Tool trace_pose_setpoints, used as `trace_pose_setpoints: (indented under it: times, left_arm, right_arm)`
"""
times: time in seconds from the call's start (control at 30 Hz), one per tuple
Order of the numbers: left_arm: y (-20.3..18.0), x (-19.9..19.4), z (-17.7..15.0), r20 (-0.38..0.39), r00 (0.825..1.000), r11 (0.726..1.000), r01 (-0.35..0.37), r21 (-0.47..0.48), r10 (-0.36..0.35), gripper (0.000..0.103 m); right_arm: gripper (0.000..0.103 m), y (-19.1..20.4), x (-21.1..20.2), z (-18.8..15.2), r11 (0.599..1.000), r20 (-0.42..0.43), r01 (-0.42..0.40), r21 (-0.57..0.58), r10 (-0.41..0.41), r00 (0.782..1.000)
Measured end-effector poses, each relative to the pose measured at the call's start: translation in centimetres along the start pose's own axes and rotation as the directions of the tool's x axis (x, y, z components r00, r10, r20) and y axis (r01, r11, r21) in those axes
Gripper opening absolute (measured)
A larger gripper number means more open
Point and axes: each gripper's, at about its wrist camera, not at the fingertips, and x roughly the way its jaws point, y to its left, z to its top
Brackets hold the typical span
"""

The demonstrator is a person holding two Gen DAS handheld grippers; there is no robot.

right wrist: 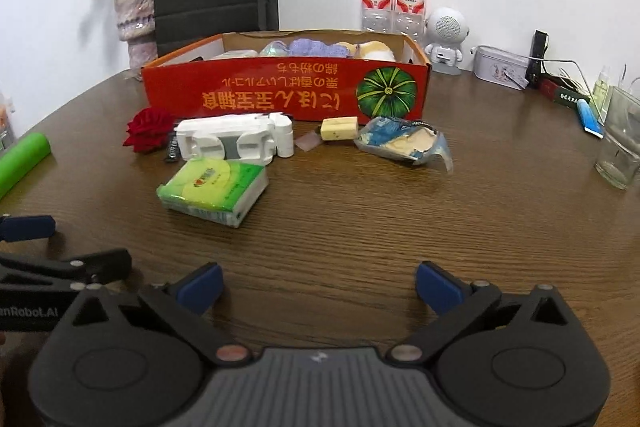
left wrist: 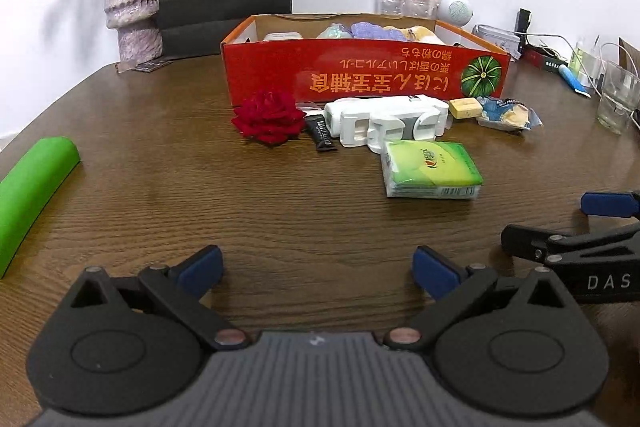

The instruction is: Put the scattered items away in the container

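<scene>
- We note the red cardboard box with a green pumpkin printed on its front (right wrist: 288, 95), open-topped, standing at the far side of the brown wood-grain table (right wrist: 360, 227); soft bundles already lie inside. It is the container and needs no lifting.
- The white plastic folding clip-like device (right wrist: 236, 139) lies just before the box wall. We judge it rigid and light, awkward in outline; take it across its narrow middle.
- The green plastic-wrapped tissue pack (right wrist: 214, 191) sits nearest to us, apart from the rest. Soft, light, with slick film; we would pinch it across its short sides, firmly enough that it doesn't slide.
- The torn blue-and-cream crumpled wrapper (right wrist: 404, 143) lies right of centre. Flimsy, probably near weightless; grip the bunched body, not the loose flap.
- The red fabric-looking rose head (right wrist: 148, 135) touches the device's left end. Soft, crushable; close lightly round it.
- The small pale yellow block (right wrist: 339, 128) rests close to the box front. It looks firm; hold its long faces.
- The small black sachet (left wrist: 322, 133) lies between rose and device. Thin and flat, so hard to get under.
- Left gripper (left wrist: 318, 273) and right gripper (right wrist: 320, 287): both have fingers spread wide, holding nothing, low over bare table, well short of the items.
</scene>
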Motion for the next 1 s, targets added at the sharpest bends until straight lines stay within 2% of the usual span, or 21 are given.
trace_pose_setpoints:
  times: [0.57,0.63,0.7,0.77,0.9,0.93,1.0]
  left_arm:
    - [0.0,0.0,0.0,-0.002,1.000,1.000,0.000,-0.003,0.000,0.103]
    - [0.0,-0.1,0.0,0.000,1.000,1.000,-0.001,-0.006,0.001,0.103]
    - [0.1,-0.1,0.0,0.002,1.000,1.000,-0.002,-0.014,0.002,0.103]
    - [0.6,-0.3,0.0,0.010,1.000,0.999,0.017,-0.036,-0.016,0.103]
    - [2.6,-0.6,0.4,0.029,0.993,0.988,0.120,-0.096,-0.117,0.103]
    - [3.1,-0.7,0.8,0.032,0.991,0.987,0.130,-0.093,-0.127,0.103]
    - [3.9,-1.1,2.2,0.067,0.987,0.989,0.147,-0.030,-0.144,0.103]
  right_arm:
    - [0.103,-0.1,0.0,0.1,1.000,-0.002,-0.006,-0.005,0.006,1.000]
    - [0.103,-0.2,0.3,0.8,0.998,-0.021,-0.037,-0.042,0.036,0.999]
    - [0.096,0.1,0.9,1.9,0.990,-0.044,-0.094,-0.108,0.090,0.995]
    - [0.094,0.7,1.6,3.1,0.972,-0.053,-0.150,-0.182,0.142,0.988]
    - [0.087,2.4,3.5,4.9,0.909,-0.100,-0.295,-0.293,0.278,0.955]
    - [0.084,2.8,3.9,5.2,0.895,-0.107,-0.321,-0.309,0.302,0.947]
    - [0.073,3.4,4.6,5.6,0.881,-0.108,-0.349,-0.320,0.332,0.937]
